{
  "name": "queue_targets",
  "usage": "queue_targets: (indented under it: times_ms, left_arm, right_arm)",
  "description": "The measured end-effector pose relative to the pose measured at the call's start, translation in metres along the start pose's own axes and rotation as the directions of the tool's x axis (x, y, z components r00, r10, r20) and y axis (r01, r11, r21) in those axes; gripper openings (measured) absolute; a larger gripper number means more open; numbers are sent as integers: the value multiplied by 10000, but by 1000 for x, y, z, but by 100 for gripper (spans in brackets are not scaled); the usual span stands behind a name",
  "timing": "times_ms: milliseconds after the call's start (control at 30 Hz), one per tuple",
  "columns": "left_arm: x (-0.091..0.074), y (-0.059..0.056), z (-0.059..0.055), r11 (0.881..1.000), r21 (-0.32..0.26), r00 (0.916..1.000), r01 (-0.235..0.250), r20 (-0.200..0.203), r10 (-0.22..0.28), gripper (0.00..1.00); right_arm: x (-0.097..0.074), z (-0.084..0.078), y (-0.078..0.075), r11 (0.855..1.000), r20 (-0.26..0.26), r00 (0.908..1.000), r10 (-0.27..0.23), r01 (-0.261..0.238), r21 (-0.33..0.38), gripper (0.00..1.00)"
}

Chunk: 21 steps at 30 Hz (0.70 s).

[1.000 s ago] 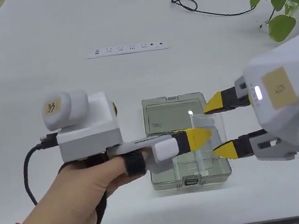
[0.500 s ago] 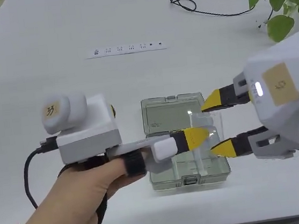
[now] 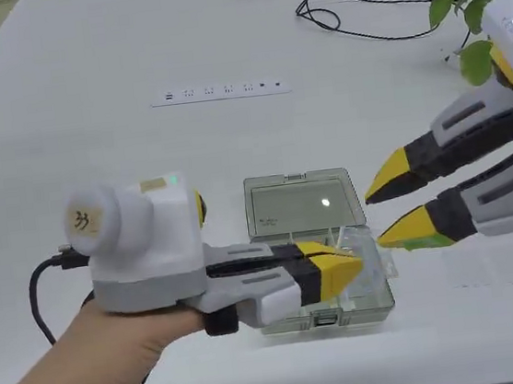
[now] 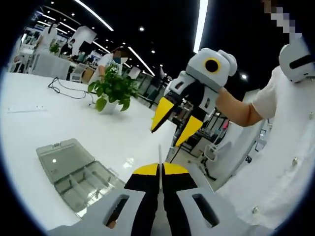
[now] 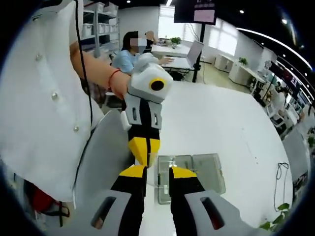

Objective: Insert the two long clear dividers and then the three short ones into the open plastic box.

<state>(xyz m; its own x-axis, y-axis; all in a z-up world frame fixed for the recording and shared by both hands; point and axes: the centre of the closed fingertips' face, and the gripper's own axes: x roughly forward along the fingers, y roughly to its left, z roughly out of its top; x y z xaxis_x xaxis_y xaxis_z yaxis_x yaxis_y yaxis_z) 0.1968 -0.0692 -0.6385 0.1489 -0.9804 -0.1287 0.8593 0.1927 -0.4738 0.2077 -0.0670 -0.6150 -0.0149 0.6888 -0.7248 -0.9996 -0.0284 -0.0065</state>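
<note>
The left claw (image 3: pixel 344 267) is pressing together on a thin clear divider (image 4: pixel 159 156), which is showing edge-on between the tips in the left gripper view. The right claw (image 3: pixel 375 219) is standing apart and carrying nothing, hovering just off the right side of the box (image 3: pixel 345 316). The box is sitting near the front edge of the desk (image 3: pixel 92 127), with its lid (image 3: pixel 299 201) lying open and flat toward the far edge.

Governing relation: the box tray is lying directly under the left claw's tips, and the divider is hanging over the tray's right half. The tray's long axis is running parallel to the front edge, and the left claw is pointing along it, left to right. The left claw is the nearer of the two. Judged from this, the coming move is calling for a straight lowering into a slot. Whether the held divider is long or short cannot be told. Clear pieces appear to be sitting in the tray already, but their number is not resolving.

Markings: a handwritten sticker (image 3: pixel 82 221) on the left gripper is appearing to read "33". A white strip (image 3: pixel 220 90) toward the far edge is carrying print too small to read. A faint mark on the lid is also proving illegible.
</note>
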Motion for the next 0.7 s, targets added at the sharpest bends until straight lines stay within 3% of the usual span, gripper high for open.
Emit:
queue_targets:
  times_ms: [200,233,400,700]
  left_arm:
    - [-1,-10,2,9959,825,9994,359,-60,-355,0]
    - [-1,-12,4,9921,1165,9988,469,53,-479,0]
    - [-3,-14,1,9872,1499,9985,539,-89,-532,0]
    - [-5,-19,1,9835,1645,9971,753,-24,-760,0]
  right_arm:
    - [3,2,11,9909,160,9912,1318,-1321,259,14]
    - [5,2,13,9895,152,9900,1404,-1408,314,14]
    - [7,5,21,9805,230,9811,1920,-1928,387,9]
    - [12,6,28,9691,202,9701,2417,-2424,467,5]
